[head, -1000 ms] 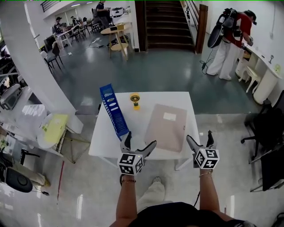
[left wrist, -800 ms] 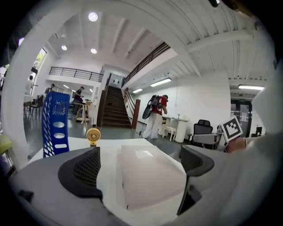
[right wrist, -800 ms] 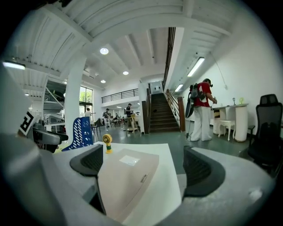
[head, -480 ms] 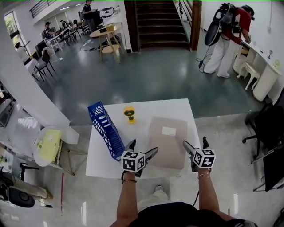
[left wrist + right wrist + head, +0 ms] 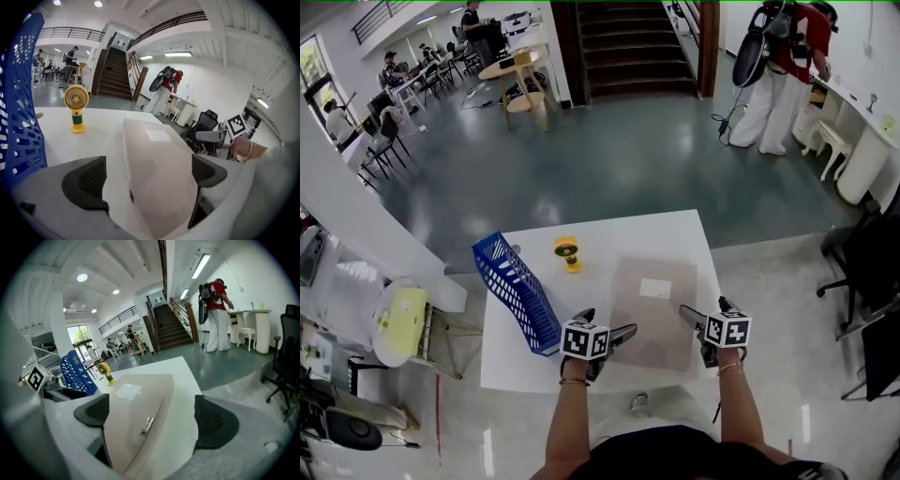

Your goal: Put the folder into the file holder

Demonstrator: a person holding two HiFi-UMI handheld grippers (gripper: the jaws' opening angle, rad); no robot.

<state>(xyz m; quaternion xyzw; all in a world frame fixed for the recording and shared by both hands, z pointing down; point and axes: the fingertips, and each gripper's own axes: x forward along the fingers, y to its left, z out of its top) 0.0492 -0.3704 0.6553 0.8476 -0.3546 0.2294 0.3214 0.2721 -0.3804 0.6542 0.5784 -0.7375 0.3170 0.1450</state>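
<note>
Both grippers are further forward than a second ago, no longer short of the table but up at the near end of the folder. The left gripper has its jaws wide apart, with the folder's near left corner between them and not pinched. The right gripper is just as wide, the near right edge and its metal clip lying between its jaws, also unclamped. The folder lies flat on the table, right of the blue file holder, which stands empty and leaning near the left edge, a small yellow fan behind it. Nothing of the task is done yet - gripping, lifting, upending and slotting the folder all remain.
</note>
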